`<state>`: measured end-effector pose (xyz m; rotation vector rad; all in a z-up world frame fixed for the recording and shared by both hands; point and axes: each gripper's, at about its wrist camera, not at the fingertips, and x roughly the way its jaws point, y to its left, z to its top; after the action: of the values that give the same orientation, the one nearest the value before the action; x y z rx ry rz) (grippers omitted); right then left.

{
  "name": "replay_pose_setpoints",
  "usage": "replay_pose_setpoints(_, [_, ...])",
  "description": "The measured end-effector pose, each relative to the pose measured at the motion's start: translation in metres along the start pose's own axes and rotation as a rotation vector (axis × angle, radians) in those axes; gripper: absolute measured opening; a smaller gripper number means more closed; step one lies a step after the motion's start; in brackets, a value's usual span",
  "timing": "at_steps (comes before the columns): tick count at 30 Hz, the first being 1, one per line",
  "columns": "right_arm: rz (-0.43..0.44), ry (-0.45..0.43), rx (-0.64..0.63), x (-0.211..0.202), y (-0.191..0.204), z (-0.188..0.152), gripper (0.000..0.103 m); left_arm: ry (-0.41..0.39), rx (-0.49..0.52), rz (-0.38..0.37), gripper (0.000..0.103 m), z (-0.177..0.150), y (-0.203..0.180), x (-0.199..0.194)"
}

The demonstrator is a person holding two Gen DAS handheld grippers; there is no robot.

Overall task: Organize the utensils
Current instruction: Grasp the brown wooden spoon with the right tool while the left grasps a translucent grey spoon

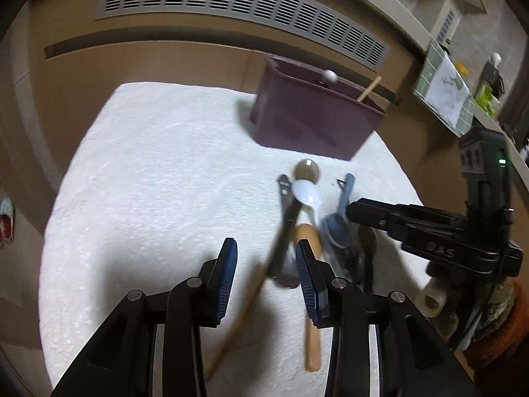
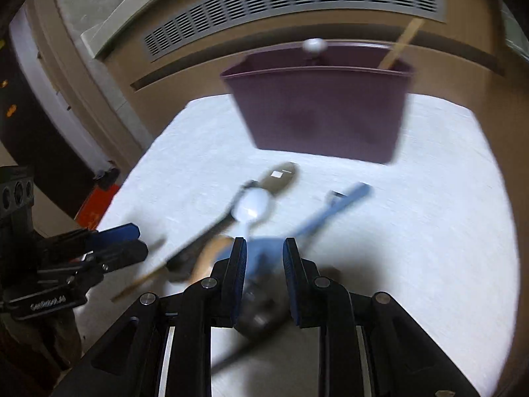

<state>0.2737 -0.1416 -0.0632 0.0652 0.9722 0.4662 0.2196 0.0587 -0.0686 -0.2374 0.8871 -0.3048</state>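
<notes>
A pile of utensils lies on a white towel (image 1: 148,172): a white plastic spoon (image 1: 307,195), a brown spoon (image 1: 307,170), a dark metal utensil (image 1: 286,218), a blue-grey spoon (image 1: 337,228), a wooden spoon (image 1: 310,281) and a thin wooden stick (image 1: 238,321). A maroon bin (image 1: 314,115) stands behind them with a white-tipped utensil (image 1: 330,76) and a wooden stick (image 1: 368,90) in it. My left gripper (image 1: 266,258) is open just above the pile's near end. My right gripper (image 2: 264,251) is open over the blue spoon (image 2: 330,211); it also shows in the left wrist view (image 1: 360,210).
The towel (image 2: 446,215) covers a brown surface below a wall vent (image 1: 231,10). The bin (image 2: 320,112) stands at the towel's far edge. A counter with green items (image 1: 456,99) is at the far right.
</notes>
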Motion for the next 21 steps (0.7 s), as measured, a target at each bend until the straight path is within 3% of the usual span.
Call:
replay_pose_setpoints(5, [-0.042,0.12,0.012,0.049,0.01,0.012,0.022,-0.016,-0.056,0.022,0.038,-0.006,0.028,-0.013])
replay_pose_setpoints(13, [-0.158,0.126,-0.065,0.075,0.034,0.035,0.024,-0.009,-0.126,0.015,0.038,-0.014,0.053,-0.013])
replay_pose_setpoints(16, [-0.156,0.139,-0.098,0.083,0.046,0.038,0.024,-0.007,-0.134,0.002,0.038,-0.015,0.057,-0.012])
replay_pose_setpoints(20, [-0.09,0.128,-0.096,0.086,0.044,0.036,0.047,0.003,-0.136,-0.009,0.038,-0.015,0.061,-0.008])
replay_pose_setpoints(21, [-0.063,0.131,-0.097,0.085,0.043,0.035,0.048,0.003,-0.137,-0.01,0.038,-0.015,0.062,-0.007])
